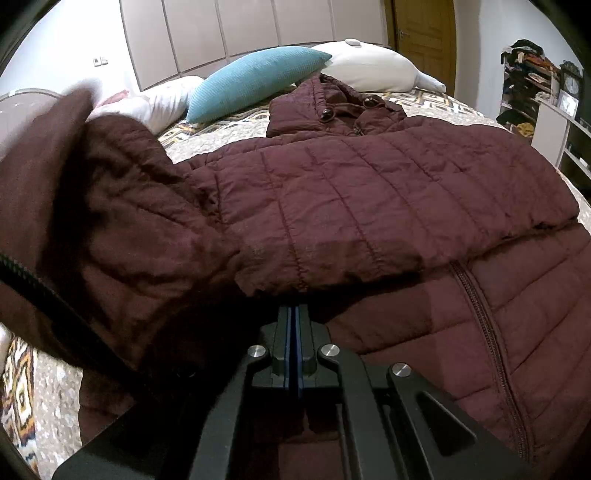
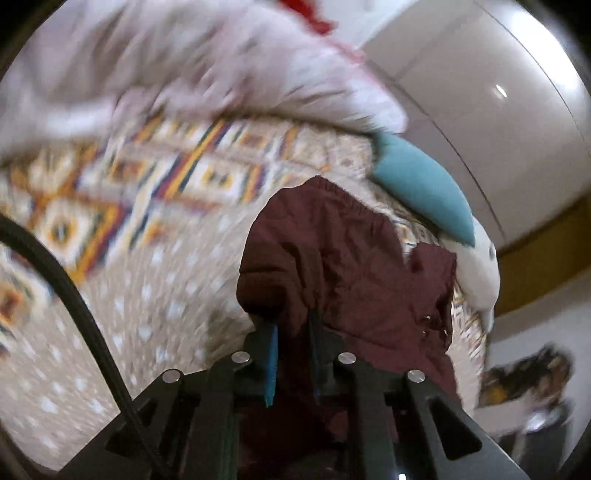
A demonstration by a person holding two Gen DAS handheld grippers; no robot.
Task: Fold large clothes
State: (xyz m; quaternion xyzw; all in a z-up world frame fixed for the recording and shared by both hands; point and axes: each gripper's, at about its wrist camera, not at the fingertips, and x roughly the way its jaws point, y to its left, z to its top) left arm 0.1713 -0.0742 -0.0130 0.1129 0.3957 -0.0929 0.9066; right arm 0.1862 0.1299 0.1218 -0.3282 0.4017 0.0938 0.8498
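Observation:
A maroon quilted jacket (image 1: 369, 192) lies on the bed, one side folded over its zipped front. My left gripper (image 1: 294, 312) is shut. Its fingertips are tucked under the folded edge and seem to pinch it. A sleeve (image 1: 74, 192) hangs raised and blurred at the left. In the right wrist view, my right gripper (image 2: 292, 326) is shut on a bunched part of the jacket (image 2: 332, 251). Maroon cloth fills the gap between its blue pads (image 2: 271, 354). That view is blurred.
The bed has a patterned quilt (image 2: 147, 177). A teal pillow (image 1: 255, 77) and white pillows (image 1: 373, 66) lie at its head. Shelves with clutter (image 1: 532, 85) stand at the right, and a wooden door (image 1: 424, 33) is behind. A black cable (image 2: 74, 295) crosses the right wrist view.

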